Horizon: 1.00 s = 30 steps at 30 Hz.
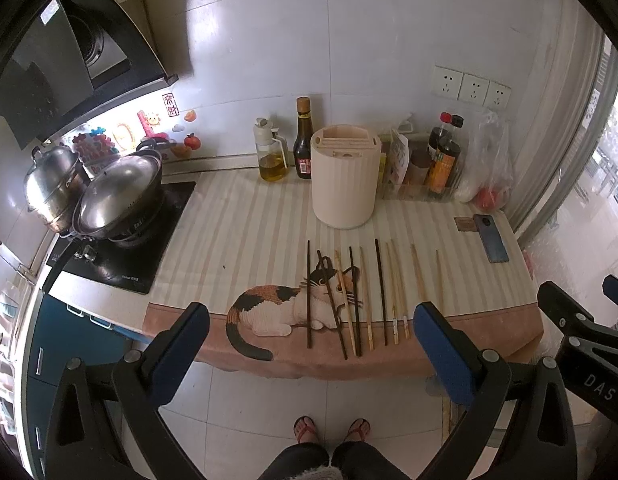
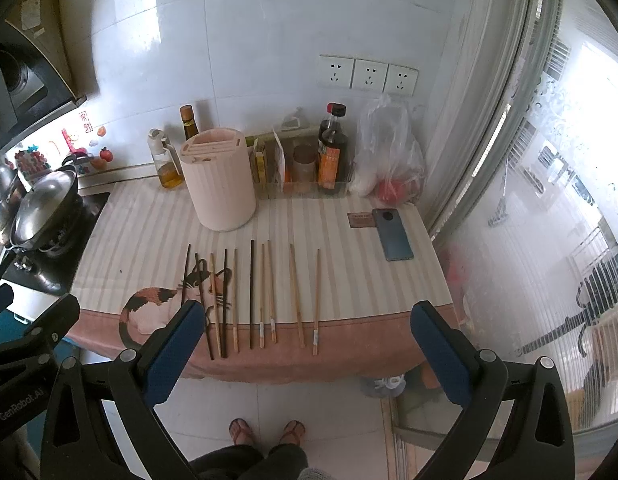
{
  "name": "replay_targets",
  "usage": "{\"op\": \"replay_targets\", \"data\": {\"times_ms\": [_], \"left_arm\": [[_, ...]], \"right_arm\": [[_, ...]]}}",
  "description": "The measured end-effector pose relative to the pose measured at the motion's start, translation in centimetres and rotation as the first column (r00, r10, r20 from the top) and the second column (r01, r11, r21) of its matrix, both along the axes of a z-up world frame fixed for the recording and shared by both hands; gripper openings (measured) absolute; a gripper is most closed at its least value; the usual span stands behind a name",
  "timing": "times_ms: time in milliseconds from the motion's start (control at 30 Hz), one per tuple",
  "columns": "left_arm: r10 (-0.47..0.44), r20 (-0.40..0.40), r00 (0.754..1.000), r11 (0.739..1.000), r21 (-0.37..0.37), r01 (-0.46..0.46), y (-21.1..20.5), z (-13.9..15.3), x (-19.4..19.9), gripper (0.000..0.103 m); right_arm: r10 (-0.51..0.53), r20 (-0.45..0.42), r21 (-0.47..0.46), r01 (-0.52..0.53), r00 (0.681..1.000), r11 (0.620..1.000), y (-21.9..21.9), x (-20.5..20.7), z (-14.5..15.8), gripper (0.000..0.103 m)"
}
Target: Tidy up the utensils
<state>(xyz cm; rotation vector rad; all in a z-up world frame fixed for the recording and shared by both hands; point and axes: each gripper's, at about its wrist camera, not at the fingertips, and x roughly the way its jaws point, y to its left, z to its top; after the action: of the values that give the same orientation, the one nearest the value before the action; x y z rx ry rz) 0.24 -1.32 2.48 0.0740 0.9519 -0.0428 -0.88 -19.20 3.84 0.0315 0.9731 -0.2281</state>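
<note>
Both claws are hovering off the near edge of the worktop [image 1: 237, 216], above the tiled floor, not touching anything. The left claw [image 1: 309, 344] is standing released, its blue-padded fingers spread wide and gripping nothing. The right claw [image 2: 305, 340] is likewise standing released and gripping nothing; it is also showing at the right margin of the left wrist view.

The chopsticks [image 2: 251, 294] are lying in a loose row on the striped cloth [image 2: 349, 272] that is covering the worktop, running roughly front to back, near ends close to the pink border at the cloth's front edge. Dark and pale sticks are lying mixed. The leftmost few are crossing over the printed cat [image 1: 269, 308]; the two rightmost pale sticks are sitting slightly apart from the rest.

The cream cylindrical holder [image 1: 345, 176] with a slotted top is standing upright behind the row, well apart from the stick tips.

Behind the holder, an oil bottle [image 1: 271, 156] and a dark sauce bottle [image 1: 303, 144] are standing against the wall. A phone [image 2: 393, 234] is lying at the cloth's right side. Lidded pots [image 1: 117, 196] are sitting on the stove at the left.
</note>
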Motion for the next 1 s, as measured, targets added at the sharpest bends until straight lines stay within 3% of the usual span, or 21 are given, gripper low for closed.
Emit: {"op": "replay_targets", "data": {"times_ms": [1000], "left_arm": [[-0.003,-0.004,1.000,1.000,-0.010,0.003,-0.2,-0.2,-0.5,0.103]], "right_arm": [[0.001,0.003,-0.001,-0.001,1.000,1.000,0.0,-0.2,0.4,0.103]]}}
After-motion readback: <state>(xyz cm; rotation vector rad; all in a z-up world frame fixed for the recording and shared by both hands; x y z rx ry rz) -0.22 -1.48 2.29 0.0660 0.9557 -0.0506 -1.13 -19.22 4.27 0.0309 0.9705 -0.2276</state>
